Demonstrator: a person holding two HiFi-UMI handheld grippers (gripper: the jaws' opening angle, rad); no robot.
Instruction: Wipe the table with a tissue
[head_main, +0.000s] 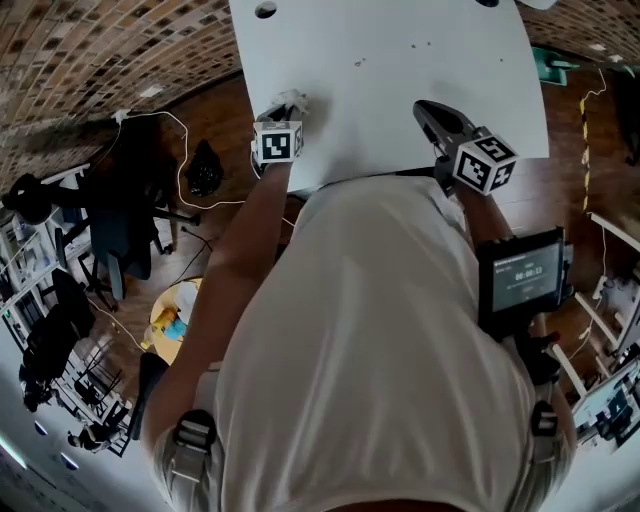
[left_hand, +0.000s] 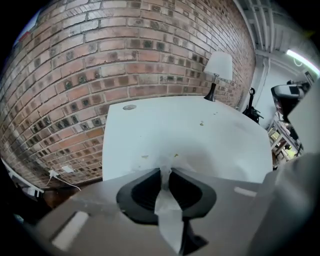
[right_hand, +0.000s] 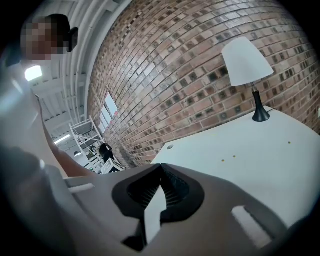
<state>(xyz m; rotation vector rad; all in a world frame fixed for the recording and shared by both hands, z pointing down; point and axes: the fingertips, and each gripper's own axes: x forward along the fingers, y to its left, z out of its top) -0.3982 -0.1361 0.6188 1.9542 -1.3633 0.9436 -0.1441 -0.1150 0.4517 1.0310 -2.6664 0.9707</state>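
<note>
Tissue (left_hand: 167, 212) in jaws of left gripper (left_hand: 165, 171), white table (left_hand: 200, 131), screen (head_main: 527, 273) text blurred

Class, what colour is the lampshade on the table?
White; the lampshade shows best in the right gripper view.

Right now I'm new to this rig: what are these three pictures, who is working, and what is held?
No robot here: a person holds a two-jaw gripper in each hand. The head view comes from a camera on the person's head, looking down past their shirt onto a white table. The other two come from cameras riding on each gripper, looking along its jaws. The left gripper pinches a white tissue near the table's edge. The right gripper has its jaws together with nothing between them, above the table. A few small crumbs lie on the table; a white lamp stands at its far end by the brick wall.
</note>
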